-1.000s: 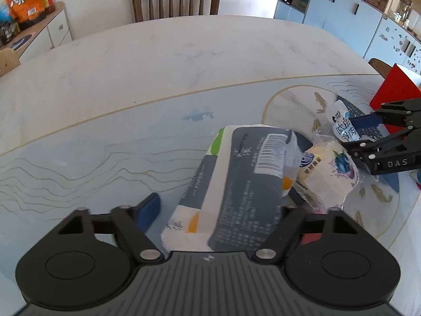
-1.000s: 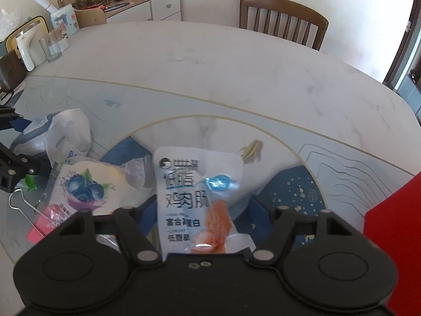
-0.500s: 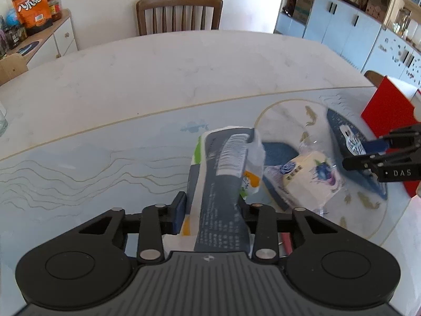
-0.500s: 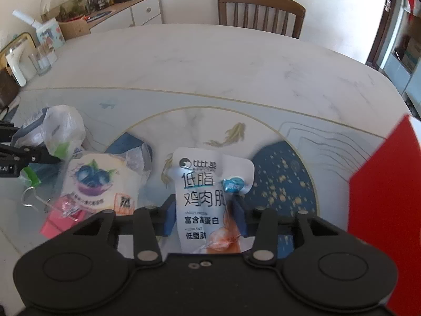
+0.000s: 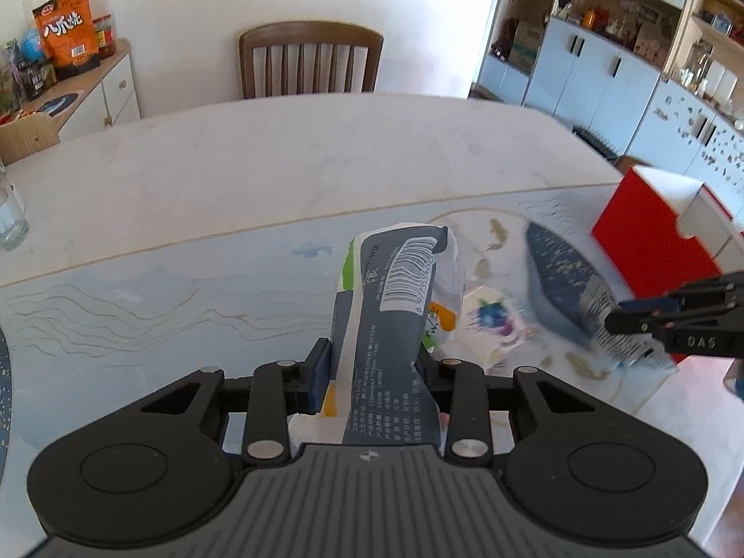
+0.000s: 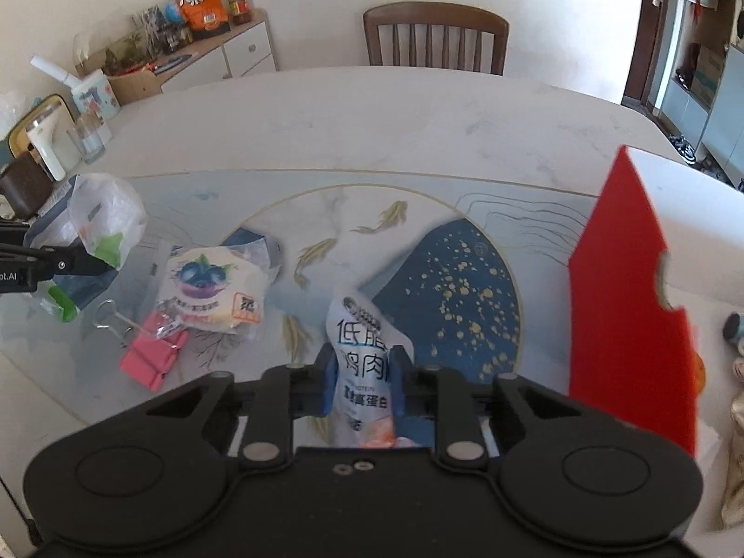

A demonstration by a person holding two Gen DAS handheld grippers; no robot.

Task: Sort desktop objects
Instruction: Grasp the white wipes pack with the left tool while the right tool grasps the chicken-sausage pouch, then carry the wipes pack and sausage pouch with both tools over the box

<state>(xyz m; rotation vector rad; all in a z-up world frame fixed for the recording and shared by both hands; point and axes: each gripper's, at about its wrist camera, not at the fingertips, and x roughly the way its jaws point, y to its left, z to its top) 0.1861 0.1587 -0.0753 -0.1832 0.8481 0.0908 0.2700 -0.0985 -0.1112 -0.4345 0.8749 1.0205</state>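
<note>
Tissue pack [image 5: 395, 325], soft and light, is clamped between the left tongs [image 5: 372, 362] and held clear of the worktop [image 5: 232, 186]; its film wrapper is squeezed inward, so a hold across the middle is judged safest. A chicken-breast pouch [image 6: 362, 362], limp and probably slippery, is pinched by the right tongs [image 6: 362, 372] beside the red box [image 6: 627, 302]. The blueberry bun packet [image 6: 209, 288] and pink binder clip [image 6: 149, 362] are left lying on the worktop.

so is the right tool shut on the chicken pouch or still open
Shut. The right tool has its blue pads pressed against both sides of the chicken pouch, which crumples between them.
</note>
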